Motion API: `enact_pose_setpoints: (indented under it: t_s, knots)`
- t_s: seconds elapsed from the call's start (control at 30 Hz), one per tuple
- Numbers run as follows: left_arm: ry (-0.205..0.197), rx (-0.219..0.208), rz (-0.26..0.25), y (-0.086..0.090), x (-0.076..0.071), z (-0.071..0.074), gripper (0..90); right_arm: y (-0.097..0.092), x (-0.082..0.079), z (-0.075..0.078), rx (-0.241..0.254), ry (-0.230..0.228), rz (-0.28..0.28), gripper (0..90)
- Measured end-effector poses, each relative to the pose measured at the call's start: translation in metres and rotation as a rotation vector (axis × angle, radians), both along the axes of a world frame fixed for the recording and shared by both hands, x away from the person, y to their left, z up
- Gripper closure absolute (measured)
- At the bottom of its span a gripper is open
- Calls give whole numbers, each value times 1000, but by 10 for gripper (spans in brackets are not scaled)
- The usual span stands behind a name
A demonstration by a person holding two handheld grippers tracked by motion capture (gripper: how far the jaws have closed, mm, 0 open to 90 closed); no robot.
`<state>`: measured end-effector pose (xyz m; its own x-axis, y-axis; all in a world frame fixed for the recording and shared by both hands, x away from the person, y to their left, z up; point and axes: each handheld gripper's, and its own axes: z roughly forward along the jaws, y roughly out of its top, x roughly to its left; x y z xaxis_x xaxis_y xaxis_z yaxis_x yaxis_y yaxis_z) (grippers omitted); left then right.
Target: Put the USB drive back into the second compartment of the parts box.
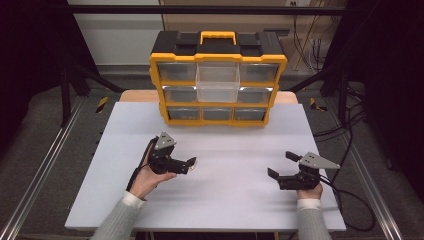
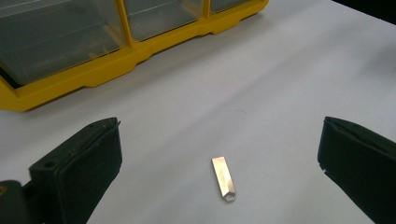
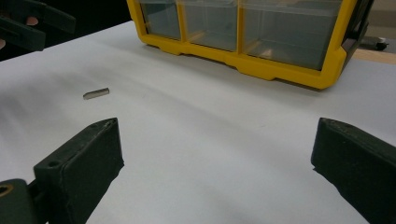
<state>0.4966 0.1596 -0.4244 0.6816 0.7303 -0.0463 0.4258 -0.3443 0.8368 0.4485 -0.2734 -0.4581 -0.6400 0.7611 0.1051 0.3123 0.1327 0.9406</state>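
Observation:
A small flat silver metal piece [image 2: 224,178] with one pointed end lies loose on the white table [image 1: 225,145]. My left gripper [image 2: 219,123] is open, its jaws standing wide on either side of the piece and touching nothing. In the high view the left gripper [image 1: 186,165] lies left of centre, pointing right. My right gripper [image 1: 281,165] is open and empty at the right, pointing up and left. From the right gripper view [image 3: 218,122], the metal piece [image 3: 96,94] lies farther off to the left, with the left gripper [image 3: 32,23] beyond it.
A yellow and black drawer organizer [image 1: 217,80] with clear drawers stands at the back centre of the table. Its top middle drawer [image 1: 217,82] is pulled out. Metal frame rails run along both sides of the table, and cables lie at the right.

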Motion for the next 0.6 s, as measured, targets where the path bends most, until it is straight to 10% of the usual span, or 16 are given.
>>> enact_pose_setpoints:
  t_s: [0.6]
  knots:
    - [51, 59, 0, -16, 9, -16, 0, 0, 1, -1, -5, 1, 3, 24]
